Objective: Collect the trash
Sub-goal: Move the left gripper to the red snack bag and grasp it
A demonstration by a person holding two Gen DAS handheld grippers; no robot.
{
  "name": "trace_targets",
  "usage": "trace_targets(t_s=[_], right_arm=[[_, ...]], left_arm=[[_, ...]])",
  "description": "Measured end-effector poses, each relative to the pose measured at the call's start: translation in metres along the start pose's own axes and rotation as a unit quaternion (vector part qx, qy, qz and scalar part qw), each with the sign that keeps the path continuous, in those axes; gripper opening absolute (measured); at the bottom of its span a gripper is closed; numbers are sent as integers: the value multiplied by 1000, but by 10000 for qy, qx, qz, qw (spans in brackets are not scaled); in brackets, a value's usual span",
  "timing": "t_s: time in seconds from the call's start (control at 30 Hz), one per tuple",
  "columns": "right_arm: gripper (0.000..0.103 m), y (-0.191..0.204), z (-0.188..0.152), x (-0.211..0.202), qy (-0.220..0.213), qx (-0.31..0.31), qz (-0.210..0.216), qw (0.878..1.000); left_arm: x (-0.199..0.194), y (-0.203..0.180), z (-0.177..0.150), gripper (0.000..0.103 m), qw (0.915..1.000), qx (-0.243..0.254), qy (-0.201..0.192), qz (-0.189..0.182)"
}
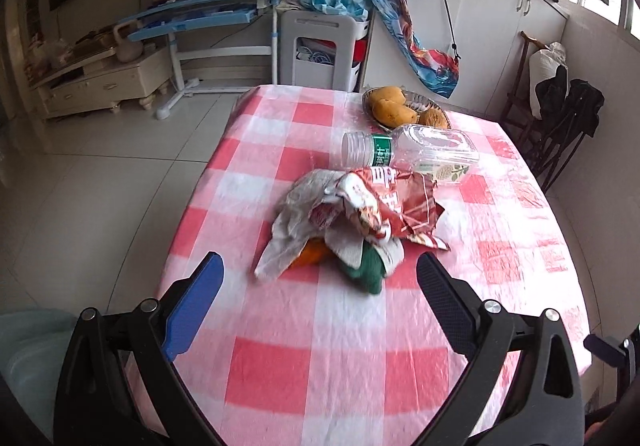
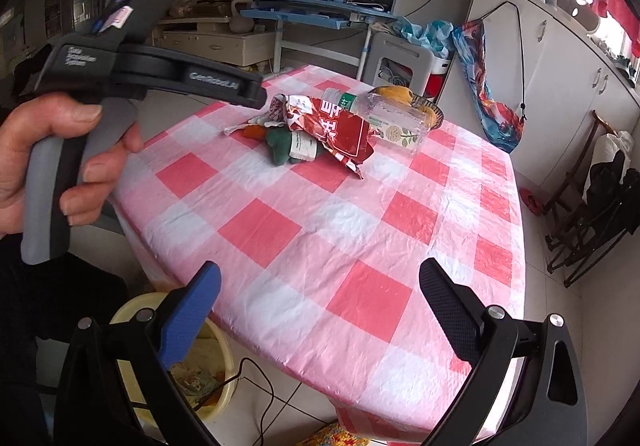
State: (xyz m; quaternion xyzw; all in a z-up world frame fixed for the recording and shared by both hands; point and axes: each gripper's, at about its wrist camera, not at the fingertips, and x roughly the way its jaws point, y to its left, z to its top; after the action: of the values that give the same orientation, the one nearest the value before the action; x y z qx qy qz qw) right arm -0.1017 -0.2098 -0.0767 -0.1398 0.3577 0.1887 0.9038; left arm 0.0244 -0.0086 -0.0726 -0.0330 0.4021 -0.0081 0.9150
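Left gripper (image 1: 318, 266) jaws wide apart, empty, just short of trash pile (image 1: 352, 221) mid-bench (image 1: 320, 366): red wrapper (image 1: 396, 205), crumpled paper, green scrap; clear bottle (image 1: 412, 149) lying just behind, touching wrapper. Right gripper (image 2: 320, 278) jaws also apart, empty, over near bench edge, well apart from pile; yellow bin (image 2: 216, 378) on floor below

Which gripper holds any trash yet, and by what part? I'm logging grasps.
Neither. The left gripper and right gripper are both open and empty; the crumpled red snack wrapper lies untouched.
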Motion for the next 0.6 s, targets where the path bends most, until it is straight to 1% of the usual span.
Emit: trace_targets(t_s=[0.1, 0.23, 0.3, 0.33, 0.37, 0.4, 0.47, 0.53, 0.6], right_arm=[[95, -3, -3, 8, 110, 139, 100, 9998], [95, -7, 1, 13, 115, 206, 167, 9996], [95, -9, 1, 18, 158, 265, 197, 9993], [95, -9, 2, 21, 193, 282, 198, 9992], [95, -10, 2, 24, 225, 295, 199, 9991], [95, -10, 3, 26, 245, 307, 202, 9990], [95, -10, 4, 28, 252, 336, 228, 9989], [95, -9, 6, 28, 235, 347, 256, 9988], [95, -6, 7, 28, 217, 334, 269, 9988]], left_arm=[[32, -9, 21, 94, 9997, 195, 102, 76], [67, -16, 40, 93, 9987, 365, 320, 134], [81, -25, 46, 83, 9975, 552, 413, 144], [86, -27, 47, 62, 9967, 636, 492, 110], [91, -29, 46, 38, 9957, 683, 624, 7], [94, -31, 45, 38, 9951, 666, 719, -140], [89, -33, 45, 25, 9951, 729, 630, -229], [77, -33, 47, 22, 9945, 679, 608, -514], [60, -25, 48, 21, 9950, 516, 519, -678]])
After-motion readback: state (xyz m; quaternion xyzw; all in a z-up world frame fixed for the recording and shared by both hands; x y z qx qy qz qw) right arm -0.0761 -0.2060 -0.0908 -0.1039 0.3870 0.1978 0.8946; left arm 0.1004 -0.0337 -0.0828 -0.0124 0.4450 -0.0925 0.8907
